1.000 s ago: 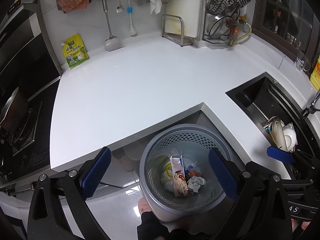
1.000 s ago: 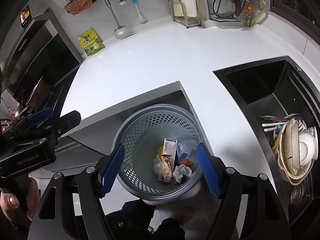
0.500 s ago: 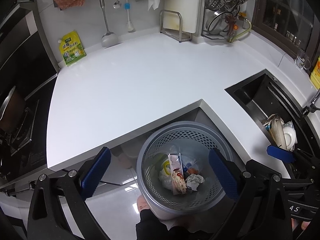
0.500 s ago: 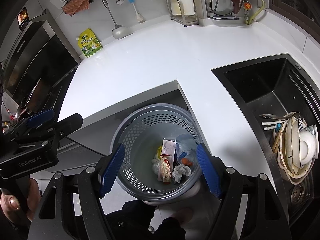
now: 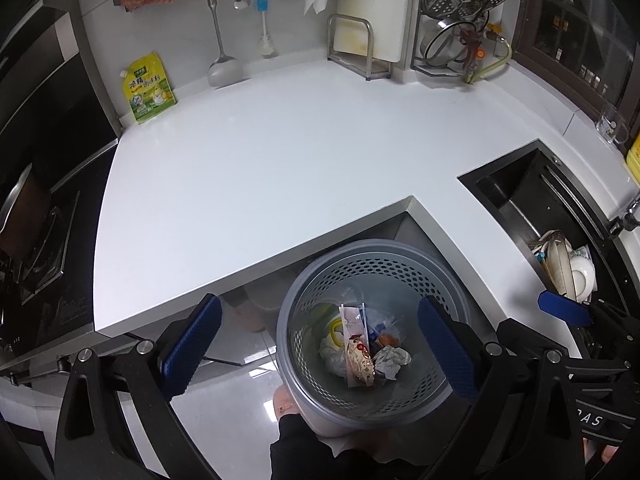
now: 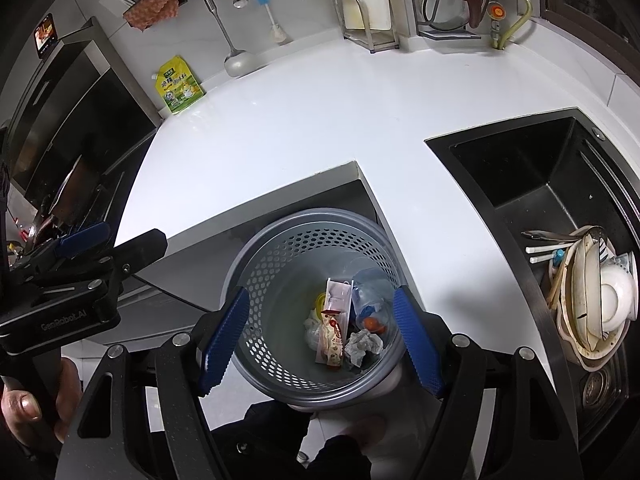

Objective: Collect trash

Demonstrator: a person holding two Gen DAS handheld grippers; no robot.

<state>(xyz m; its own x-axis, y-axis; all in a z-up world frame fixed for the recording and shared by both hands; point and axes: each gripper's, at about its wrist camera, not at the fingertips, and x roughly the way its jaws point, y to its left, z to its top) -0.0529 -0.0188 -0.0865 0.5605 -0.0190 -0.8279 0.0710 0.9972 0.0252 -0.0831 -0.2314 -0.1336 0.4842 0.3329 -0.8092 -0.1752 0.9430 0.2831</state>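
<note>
Right hand-held gripper [image 6: 320, 342]: jaws spread wide, nothing between the pads; it hangs over the bin [image 6: 256, 276], blue fingers framing the rim to either side.
Left hand-held gripper [image 5: 320, 348]: also wide open and empty, above the bin [image 5: 384, 258] and a little to its left.
Bin: grey, perforated wall, standing on the floor in the notch of the white tabletop [image 5: 280, 152].
Trash [image 6: 340, 328]: at the bin's bottom, directly below the right fingers; a red-and-white wrapper [image 6: 334, 336], crumpled paper [image 6: 362, 344], and what looks like a clear bottle [image 6: 372, 296] with an orange cap.
Sink [image 6: 520, 184]: black, right of the bin, with stacked dishes [image 6: 596, 296].
Yellow pouch [image 5: 148, 88]: against the back wall, well apart from both.
</note>
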